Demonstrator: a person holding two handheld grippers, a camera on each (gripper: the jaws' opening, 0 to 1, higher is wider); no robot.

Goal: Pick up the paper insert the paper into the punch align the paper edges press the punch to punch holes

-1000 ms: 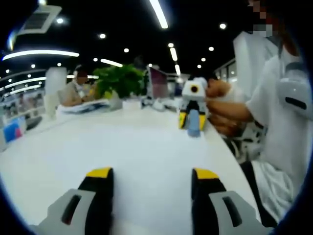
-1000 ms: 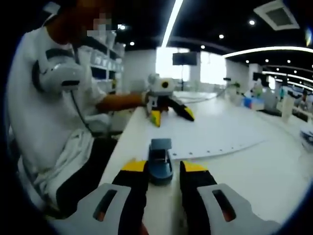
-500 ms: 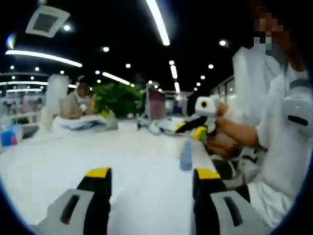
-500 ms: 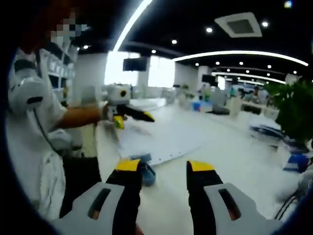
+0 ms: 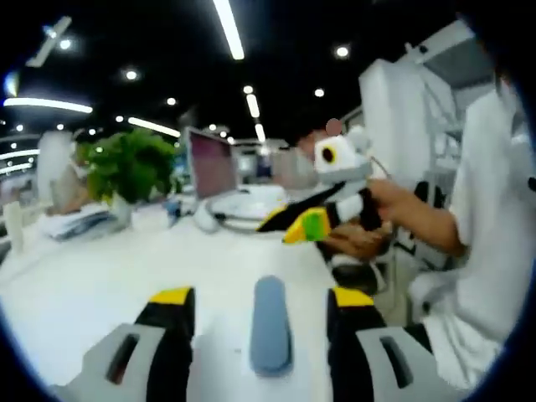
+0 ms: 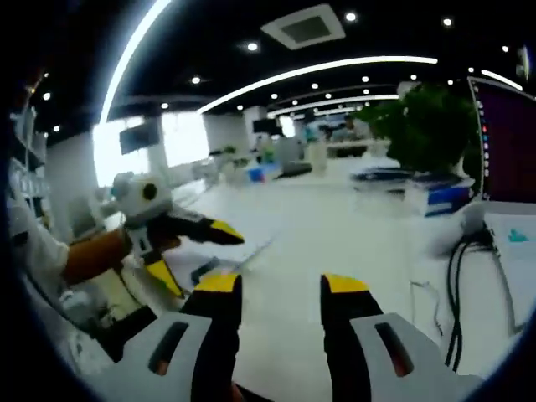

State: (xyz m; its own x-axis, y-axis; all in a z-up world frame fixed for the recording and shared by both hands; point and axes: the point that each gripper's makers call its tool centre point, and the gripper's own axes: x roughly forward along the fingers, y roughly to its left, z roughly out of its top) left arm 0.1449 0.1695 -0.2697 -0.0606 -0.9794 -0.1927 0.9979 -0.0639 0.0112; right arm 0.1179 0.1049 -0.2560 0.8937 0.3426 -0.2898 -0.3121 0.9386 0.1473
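Punch [image 5: 270,325] between left tongs [image 5: 260,300]

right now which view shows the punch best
The left gripper view: the blue punch lies close, whole and centred between the open left gripper jaws. In the right gripper view it is a small dark blur on the table beside the paper edge, too blurred to be sure.

Right hand-held gripper [image 6: 280,289] open above white table [image 6: 335,226], left hand-held gripper [image 6: 197,251] open beyond
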